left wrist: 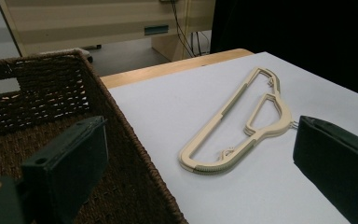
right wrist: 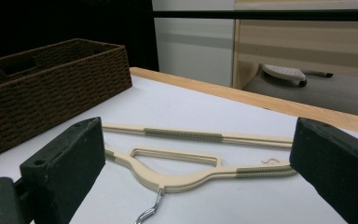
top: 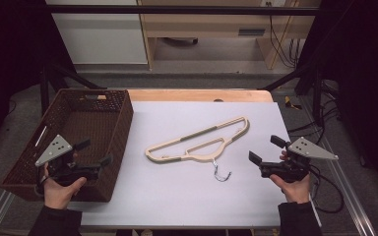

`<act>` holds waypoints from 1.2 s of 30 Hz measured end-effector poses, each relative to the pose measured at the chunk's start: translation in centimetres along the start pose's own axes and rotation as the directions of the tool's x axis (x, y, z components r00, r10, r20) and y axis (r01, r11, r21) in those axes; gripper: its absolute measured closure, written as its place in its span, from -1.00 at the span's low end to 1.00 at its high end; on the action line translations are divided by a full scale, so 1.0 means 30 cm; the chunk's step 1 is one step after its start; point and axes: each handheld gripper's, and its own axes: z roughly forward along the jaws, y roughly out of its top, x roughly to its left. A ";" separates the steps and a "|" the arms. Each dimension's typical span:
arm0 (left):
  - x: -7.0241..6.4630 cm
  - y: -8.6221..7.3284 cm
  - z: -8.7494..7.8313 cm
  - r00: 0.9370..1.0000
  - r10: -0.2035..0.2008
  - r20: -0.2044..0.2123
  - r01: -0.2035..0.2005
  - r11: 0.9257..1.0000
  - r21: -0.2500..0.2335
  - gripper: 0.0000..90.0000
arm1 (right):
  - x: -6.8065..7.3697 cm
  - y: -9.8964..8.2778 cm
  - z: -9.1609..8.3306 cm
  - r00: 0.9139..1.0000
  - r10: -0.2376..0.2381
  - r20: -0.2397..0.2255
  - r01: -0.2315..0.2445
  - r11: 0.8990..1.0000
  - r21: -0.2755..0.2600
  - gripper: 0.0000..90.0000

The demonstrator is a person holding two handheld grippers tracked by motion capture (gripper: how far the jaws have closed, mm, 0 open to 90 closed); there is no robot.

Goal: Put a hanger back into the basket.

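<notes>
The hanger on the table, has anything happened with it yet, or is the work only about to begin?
Nothing looks done yet: the hanger lies flat on the white table, apart from both grippers, and the wicker basket beside it holds nothing. In hand: nothing, as the left gripper hovers open over the basket's edge and the right gripper stands open, aimed at the hanger. Gripping it and moving it, perhaps to the basket, is left.

No text, label, brand, number or sign can be read on anything in these views.

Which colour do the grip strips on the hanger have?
Grey-green, on the cream hanger; clearest in the right gripper view.
</notes>
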 end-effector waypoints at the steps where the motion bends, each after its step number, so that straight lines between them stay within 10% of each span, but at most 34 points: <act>1: 0.000 0.000 0.000 1.000 -0.001 0.000 0.001 1.000 -0.001 -0.94 | 0.000 0.000 0.000 1.000 0.000 0.000 0.000 1.000 0.000 -0.92; 19: -0.004 0.000 0.011 1.000 0.006 0.000 -0.006 1.000 -0.001 -0.93 | 0.111 -0.003 0.193 1.000 -0.022 -0.022 0.025 0.992 0.126 -0.84; 36: -0.010 0.000 0.014 1.000 0.019 0.004 -0.019 1.000 0.004 -0.93 | 0.158 -0.114 0.376 0.999 -0.032 -0.017 0.036 0.939 0.342 -0.49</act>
